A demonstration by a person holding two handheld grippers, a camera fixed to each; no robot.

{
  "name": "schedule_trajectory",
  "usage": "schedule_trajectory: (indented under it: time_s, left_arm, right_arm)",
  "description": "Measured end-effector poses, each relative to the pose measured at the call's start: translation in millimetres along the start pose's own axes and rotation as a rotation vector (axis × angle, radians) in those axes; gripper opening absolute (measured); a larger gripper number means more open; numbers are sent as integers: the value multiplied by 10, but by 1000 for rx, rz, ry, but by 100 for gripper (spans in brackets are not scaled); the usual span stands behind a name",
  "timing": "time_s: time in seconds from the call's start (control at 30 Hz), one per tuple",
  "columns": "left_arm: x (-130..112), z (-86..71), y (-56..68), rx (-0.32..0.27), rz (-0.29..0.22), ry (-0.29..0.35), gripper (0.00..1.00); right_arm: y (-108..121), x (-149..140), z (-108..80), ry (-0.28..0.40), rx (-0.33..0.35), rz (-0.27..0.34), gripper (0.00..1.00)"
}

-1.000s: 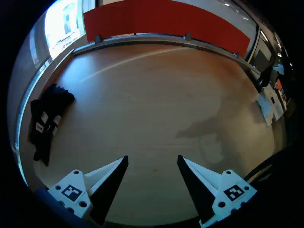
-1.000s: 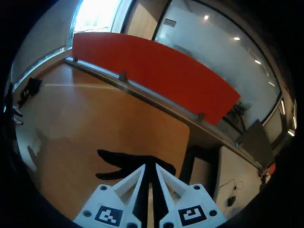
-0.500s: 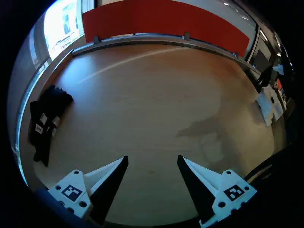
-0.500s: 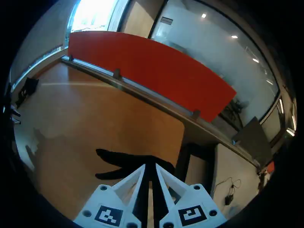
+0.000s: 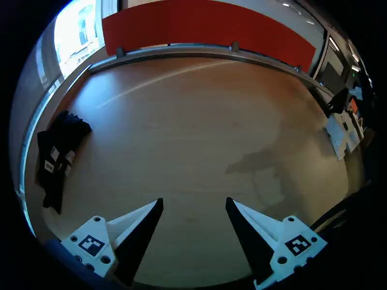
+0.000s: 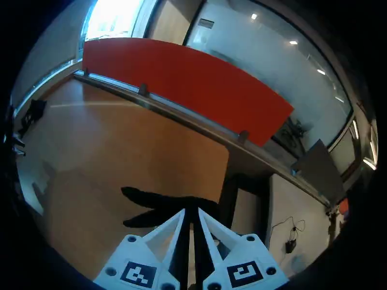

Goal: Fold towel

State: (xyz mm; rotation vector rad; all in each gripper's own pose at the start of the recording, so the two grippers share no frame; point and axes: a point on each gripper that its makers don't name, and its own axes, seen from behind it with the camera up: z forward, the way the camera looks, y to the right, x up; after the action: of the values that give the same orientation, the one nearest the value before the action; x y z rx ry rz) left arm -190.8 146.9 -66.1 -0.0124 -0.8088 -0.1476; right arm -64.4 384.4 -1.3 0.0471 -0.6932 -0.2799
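**A:** Left gripper view, go.
**B:** My left claw (image 5: 193, 200) is spread wide, with bare wood of the desk (image 5: 193, 121) showing between the fingers. A dark heap (image 5: 58, 150) with pale tags lies well off to the claw's left, by the desk edge. A red partition (image 5: 208, 24) stands far ahead.
**A:** Right gripper view?
**B:** My right claw (image 6: 191, 211) is almost closed, tips pinched on the black towel (image 6: 159, 200). The cloth fans out ahead and left of the tips, near the desk corner.
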Motion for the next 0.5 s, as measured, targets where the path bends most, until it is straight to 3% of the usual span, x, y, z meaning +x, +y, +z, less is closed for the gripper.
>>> schedule_trajectory:
  time_s: [0.5]
  left_arm:
    - [-31, 7, 111, -19, 27, -7, 96]
  right_arm:
    - [-106, -754, -265, -41, -27, 70, 4]
